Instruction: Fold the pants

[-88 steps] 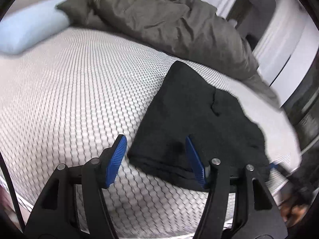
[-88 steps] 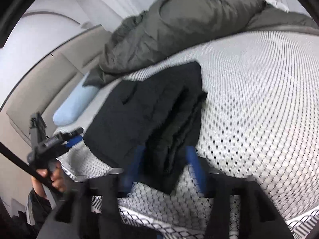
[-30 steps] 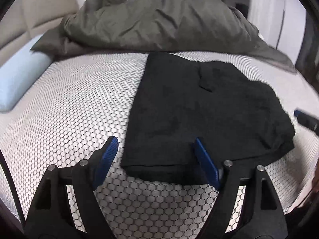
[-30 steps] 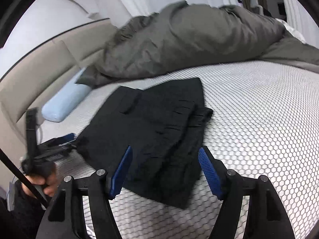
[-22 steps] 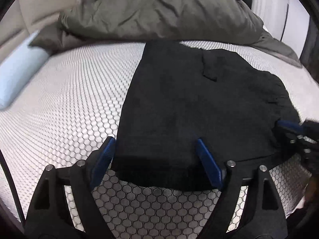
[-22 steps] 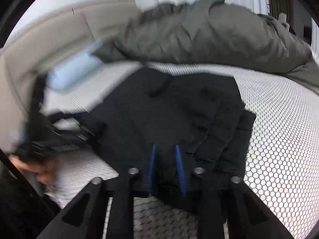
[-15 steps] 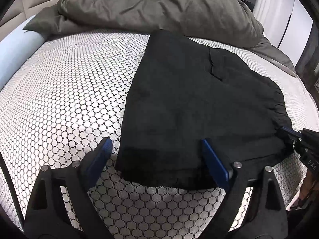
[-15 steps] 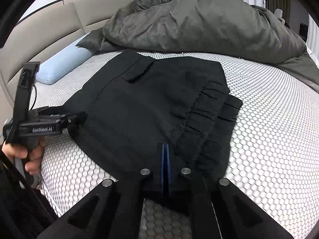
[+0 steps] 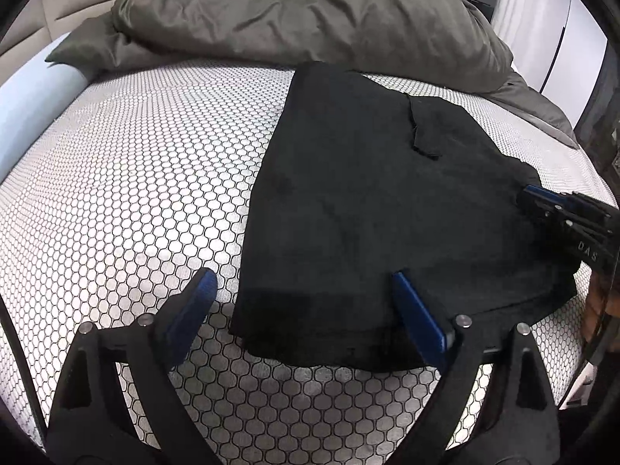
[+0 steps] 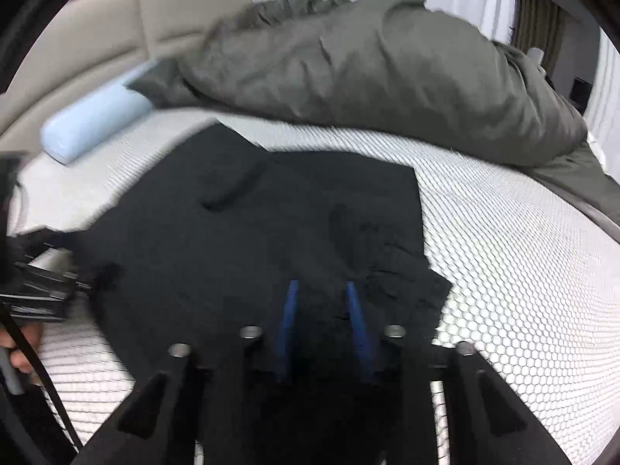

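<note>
Pants (image 9: 372, 201) lie folded flat on bed (image 9: 135, 193), near edge. L hand-held gripper (image 9: 306, 302) wide open, straddling the near hem corner, not pinching. R hand-held gripper (image 10: 321, 310) at waistband, jaws opening, cloth between. Regrip both corners evenly before next fold. Duvet (image 9: 302, 11) behind limits fwd room; pillow (image 10: 93, 124) clear.
</note>
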`<state>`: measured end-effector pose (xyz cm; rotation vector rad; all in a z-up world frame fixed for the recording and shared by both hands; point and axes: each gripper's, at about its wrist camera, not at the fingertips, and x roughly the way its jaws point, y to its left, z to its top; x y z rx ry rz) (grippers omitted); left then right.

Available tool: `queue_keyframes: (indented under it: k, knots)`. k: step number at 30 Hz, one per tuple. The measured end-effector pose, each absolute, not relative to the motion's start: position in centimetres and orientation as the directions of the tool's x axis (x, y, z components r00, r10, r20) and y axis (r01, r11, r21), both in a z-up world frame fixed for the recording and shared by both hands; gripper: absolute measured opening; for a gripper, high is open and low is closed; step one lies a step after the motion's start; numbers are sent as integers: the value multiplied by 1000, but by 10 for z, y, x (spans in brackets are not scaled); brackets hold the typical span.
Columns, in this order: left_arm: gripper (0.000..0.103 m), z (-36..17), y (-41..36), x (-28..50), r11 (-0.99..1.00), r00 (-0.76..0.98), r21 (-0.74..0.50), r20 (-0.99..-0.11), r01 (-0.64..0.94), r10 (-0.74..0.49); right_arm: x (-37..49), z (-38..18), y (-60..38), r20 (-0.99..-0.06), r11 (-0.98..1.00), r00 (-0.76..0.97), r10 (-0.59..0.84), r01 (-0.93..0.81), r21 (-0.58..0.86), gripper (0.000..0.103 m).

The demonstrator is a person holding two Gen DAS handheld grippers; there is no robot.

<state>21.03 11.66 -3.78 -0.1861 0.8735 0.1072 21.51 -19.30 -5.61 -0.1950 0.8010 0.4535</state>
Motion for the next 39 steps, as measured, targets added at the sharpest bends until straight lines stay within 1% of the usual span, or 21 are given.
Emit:
queue_keyframes:
  k: [2,5,6,9,10,11,13,15,16,18,21,24,26,27,30,33,34,36,38,39]
  knots:
    - [92,-36,116,207,977,638,-116,-770,-176,24,219,-57,-203,-730,899,605,319,-437,31,18]
    - [91,-24,111,199,976,659,-100,-750,-194,54,209,-50,-201,-714,908,637,291,-420,-4,19]
    - [91,-16,108,197,978,690,-110,-722,-178,44,205,-48,-198,-710,905,642,289,-424,-14,24]
    - [91,4,93,196,984,770,-132,-638,-121,9,187,-40,-183,-698,882,637,327,-471,-17,26]
    - [88,6,85,202,987,774,-124,-633,-97,-3,184,-39,-178,-698,876,632,338,-483,-13,26]
    - [86,5,79,207,990,773,-117,-634,-81,-12,185,-40,-173,-700,871,618,357,-491,12,26]
    - [78,-1,66,220,994,749,-99,-662,-54,-26,191,-45,-171,-718,860,565,406,-502,91,26]
    - [73,-13,57,232,995,706,-71,-708,-63,-6,200,-56,-171,-740,863,527,418,-484,144,26]
    - [73,-19,57,238,996,689,-58,-725,-71,7,204,-61,-171,-752,864,512,416,-480,151,26]
    - [73,-22,62,247,996,689,-49,-724,-73,15,208,-66,-176,-756,867,508,413,-474,156,26]
    - [73,-22,77,245,992,690,-46,-722,-117,48,206,-62,-184,-751,870,521,407,-471,145,26]
    - [74,-22,108,243,976,681,-65,-726,-206,95,206,-63,-192,-747,868,516,420,-467,167,25]
    - [74,-24,135,241,946,654,-33,-731,-322,197,206,-63,-193,-748,869,517,415,-468,159,25]
    - [74,-23,146,238,932,647,-44,-732,-359,215,207,-62,-192,-749,869,517,415,-470,157,25]
    - [73,-21,164,233,905,661,-162,-734,-393,155,208,-60,-190,-748,870,520,413,-468,155,25]
    - [73,-8,140,232,938,715,-187,-694,-290,83,206,-53,-190,-733,872,532,424,-458,172,26]
    - [73,-4,121,237,962,735,-160,-675,-221,57,205,-48,-188,-715,865,540,445,-465,187,26]
    - [73,-2,90,249,988,743,-70,-666,-140,58,209,-40,-183,-688,856,553,469,-476,201,26]
    - [73,-4,68,264,996,732,-2,-678,-92,66,216,-35,-180,-676,856,558,482,-464,227,28]
    - [73,-6,63,272,997,722,4,-689,-82,62,223,-36,-179,-672,851,545,501,-452,268,28]
